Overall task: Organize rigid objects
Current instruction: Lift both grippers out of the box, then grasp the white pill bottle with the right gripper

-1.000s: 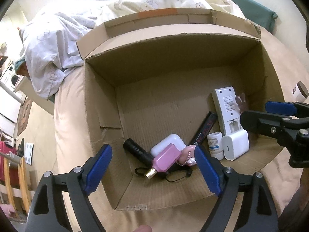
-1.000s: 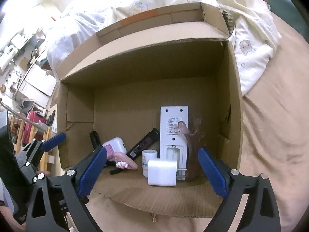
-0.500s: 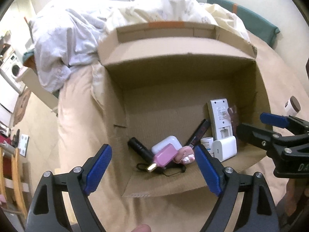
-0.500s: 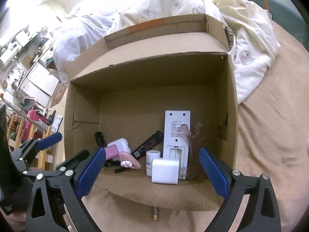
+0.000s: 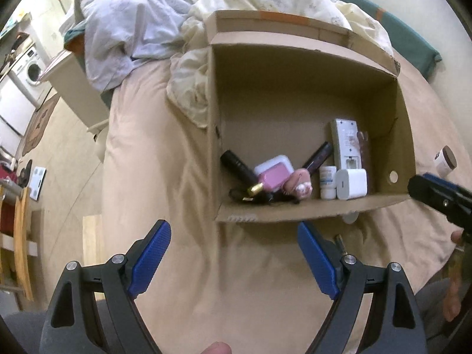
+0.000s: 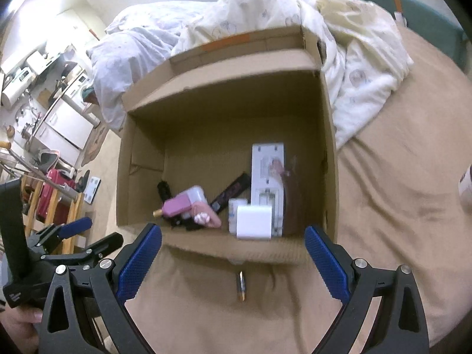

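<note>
Hovering just in front of the cardboard box [image 6: 227, 112], the left gripper [image 5: 234, 261] and the right gripper [image 6: 233, 259] both stand spread wide with nothing between their blue pads. Just outside the box's near wall, a small metal tube [image 6: 241, 286] lies loose on the tan bedspread [image 6: 383, 221]. It looks light, stiff and slippery, so pinching it across its middle seems safest.

box [image 5: 309, 209]: matt brown corrugated cardboard, orange tape on its far flap
bed sheet [image 6: 383, 221]: soft tan cloth, matt, lightly creased beneath both tools
charger block [image 6: 254, 221]: smooth white plastic, faint sheen
gripper pads [image 5: 152, 261]: blue ribbed rubbery plastic on matt black arms
small cylinder [image 6: 241, 286]: shiny metal, between right tool's pads
</note>
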### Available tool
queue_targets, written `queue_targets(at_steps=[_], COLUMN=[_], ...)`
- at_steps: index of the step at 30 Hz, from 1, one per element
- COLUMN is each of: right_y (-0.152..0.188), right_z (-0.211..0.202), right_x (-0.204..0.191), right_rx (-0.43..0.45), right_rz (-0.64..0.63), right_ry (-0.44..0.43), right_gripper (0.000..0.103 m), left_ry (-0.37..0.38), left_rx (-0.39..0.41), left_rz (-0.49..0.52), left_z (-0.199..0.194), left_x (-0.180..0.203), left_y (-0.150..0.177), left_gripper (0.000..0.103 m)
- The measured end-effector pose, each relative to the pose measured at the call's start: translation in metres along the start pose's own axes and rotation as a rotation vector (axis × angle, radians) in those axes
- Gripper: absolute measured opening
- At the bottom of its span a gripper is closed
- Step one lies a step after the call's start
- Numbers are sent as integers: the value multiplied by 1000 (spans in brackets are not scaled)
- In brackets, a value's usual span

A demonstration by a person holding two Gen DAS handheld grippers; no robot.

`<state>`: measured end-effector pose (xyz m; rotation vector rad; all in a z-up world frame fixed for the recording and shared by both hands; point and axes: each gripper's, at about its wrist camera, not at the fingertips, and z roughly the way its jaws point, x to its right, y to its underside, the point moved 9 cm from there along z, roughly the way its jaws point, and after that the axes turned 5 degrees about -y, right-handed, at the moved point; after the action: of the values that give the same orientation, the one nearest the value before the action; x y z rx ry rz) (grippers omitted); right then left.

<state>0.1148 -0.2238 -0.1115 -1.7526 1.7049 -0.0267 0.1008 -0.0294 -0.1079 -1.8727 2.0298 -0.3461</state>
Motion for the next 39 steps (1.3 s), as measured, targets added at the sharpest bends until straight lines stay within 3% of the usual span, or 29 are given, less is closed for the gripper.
queue_targets(at_steps=[8,17,20,22,27,35,37,39], right_y=[30,52,59,59,54,54,54,53], right_z=[7,38,56,66,96,123,123,120], right_x=[-2,24,27,24,11,5,6,6], right_rx=[-60,-186,-236,-252,-291,-304,-294,-286], right_rz=[54,230,197,149,-15,1,-4,-6], right_ry=[-36,-89,-35,-2,92,100,121,123], right_gripper=[103,103,101,87,83,56,40,32], left_ry=[-16,5,16,26,44,27,24,21], left_rx=[2,-60,-66,-67,-75,-114,-120,-120], left_rz=[-4,-67,-66,-69,-58,-59,-63,-62], left_z=[1,14,15,14,13,26,29,30], left_x=[-8,-14,-11,-10,-3,-6,-6,-5], left_y=[13,22,22,22,23,31,31,30], left_gripper=[86,86,86,86,86,86,86,86])
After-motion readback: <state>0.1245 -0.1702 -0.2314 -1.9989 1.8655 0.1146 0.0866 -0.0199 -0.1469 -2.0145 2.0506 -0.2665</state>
